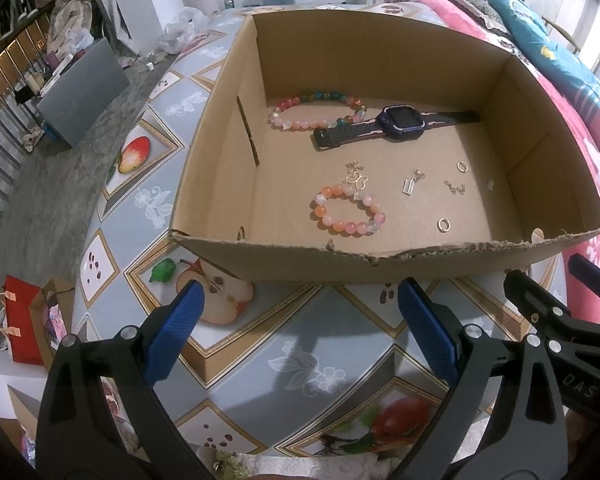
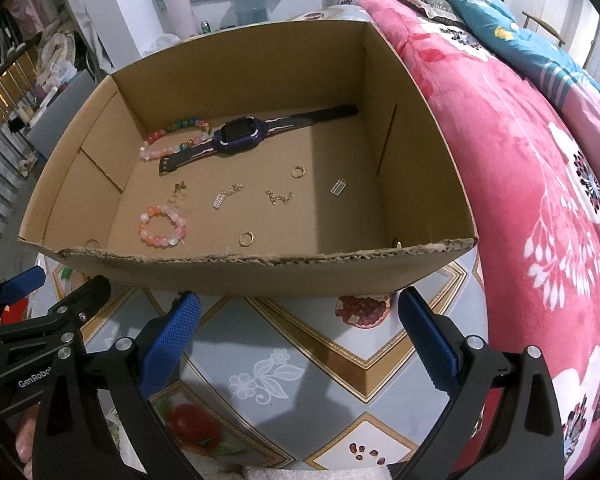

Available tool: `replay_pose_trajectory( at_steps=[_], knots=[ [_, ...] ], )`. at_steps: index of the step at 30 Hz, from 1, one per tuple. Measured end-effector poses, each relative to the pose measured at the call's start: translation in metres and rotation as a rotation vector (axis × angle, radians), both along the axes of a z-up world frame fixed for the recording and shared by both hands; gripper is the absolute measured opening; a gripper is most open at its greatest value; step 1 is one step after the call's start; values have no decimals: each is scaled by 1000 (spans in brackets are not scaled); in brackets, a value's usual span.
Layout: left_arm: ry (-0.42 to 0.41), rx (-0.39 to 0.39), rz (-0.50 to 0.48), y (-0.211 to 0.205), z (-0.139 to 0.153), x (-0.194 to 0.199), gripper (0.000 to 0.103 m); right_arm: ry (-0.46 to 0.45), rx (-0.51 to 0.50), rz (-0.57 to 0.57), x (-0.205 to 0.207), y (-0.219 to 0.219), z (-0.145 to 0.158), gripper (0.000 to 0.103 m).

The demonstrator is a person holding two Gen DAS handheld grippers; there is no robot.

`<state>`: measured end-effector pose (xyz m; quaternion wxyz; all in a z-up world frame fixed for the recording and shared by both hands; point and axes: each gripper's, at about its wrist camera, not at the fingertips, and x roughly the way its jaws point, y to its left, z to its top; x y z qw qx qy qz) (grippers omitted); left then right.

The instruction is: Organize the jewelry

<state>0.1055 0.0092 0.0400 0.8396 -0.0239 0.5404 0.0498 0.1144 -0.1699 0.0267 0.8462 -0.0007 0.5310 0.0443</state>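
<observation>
Hard to make out: the small charms and chain bits on the box floor are too tiny to name surely; one small silver piece (image 1: 490, 184) lies close to the right wall.
Cut off: the right gripper shows only as a black frame at 4 o'clock in the left wrist view; the left gripper likewise at 9 o'clock in the right wrist view.
Box: open cardboard box (image 1: 380, 262) with a torn near rim, standing on the table.
Box contents, far: a multicoloured bead bracelet (image 1: 318, 112) at 11 o'clock, a dark smartwatch (image 1: 400, 120) just beside it, its strap end over the beads.
Box contents, near: a pink-orange bead bracelet (image 1: 348, 210) at 7 o'clock, a gold heart charm (image 1: 356, 180) touching its far side; two gold hoop earrings (image 1: 444, 224) (image 1: 463, 167) lie well apart, a silver tag pendant (image 1: 408, 186) and a short gold chain (image 1: 455, 188) between them.
Left gripper (image 1: 300, 334): released, blue pads wide apart, nothing between them, outside the near wall.
Right gripper (image 2: 300, 338): released likewise, empty.
Around: fruit-patterned tablecloth (image 1: 292, 344) below; a red floral blanket (image 2: 520, 160) presses along the box's right wall at 3 o'clock.
</observation>
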Motion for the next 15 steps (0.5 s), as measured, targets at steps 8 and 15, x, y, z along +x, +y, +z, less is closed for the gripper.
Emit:
replay_pose_trajectory(
  at_steps=[8,15],
  knots=[
    [1,0,0,0,0,0,94,-1,-2,1,0,0,0,96],
    [0,0,2,1,0,0,94,-2,-3,2,0,1,0,96]
  ],
)
